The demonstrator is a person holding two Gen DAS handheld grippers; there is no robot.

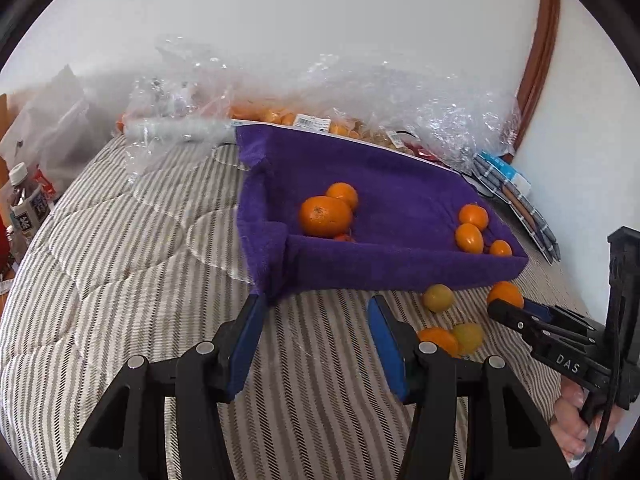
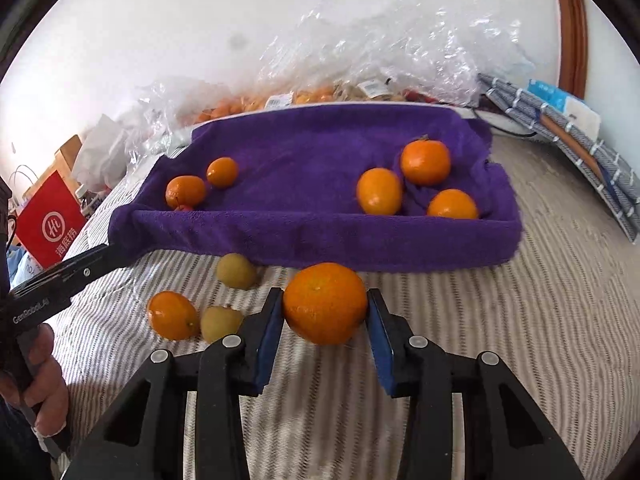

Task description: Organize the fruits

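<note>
Striped bedspread [image 2: 520, 340], white wall [image 2: 200, 20]; right fingers [image 2: 378, 320] grip orange [image 2: 325, 303], left fingers [image 1: 250, 332] apart.

The right gripper [image 2: 325, 322] has a big orange [image 2: 325, 303] between its blue pads [image 2: 269, 330], which touch its sides. Just behind is a purple tray [image 2: 320, 236] with five oranges inside. On the striped bed [image 2: 520, 340] lie one small orange [image 2: 173, 315] and two yellow fruits [image 2: 236, 271].

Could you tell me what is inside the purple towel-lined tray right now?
The purple tray holds five orange citrus fruits: two at its left end, three at its right. A small red thing peeks beside the left pair, mostly hidden by the front wall.
</note>
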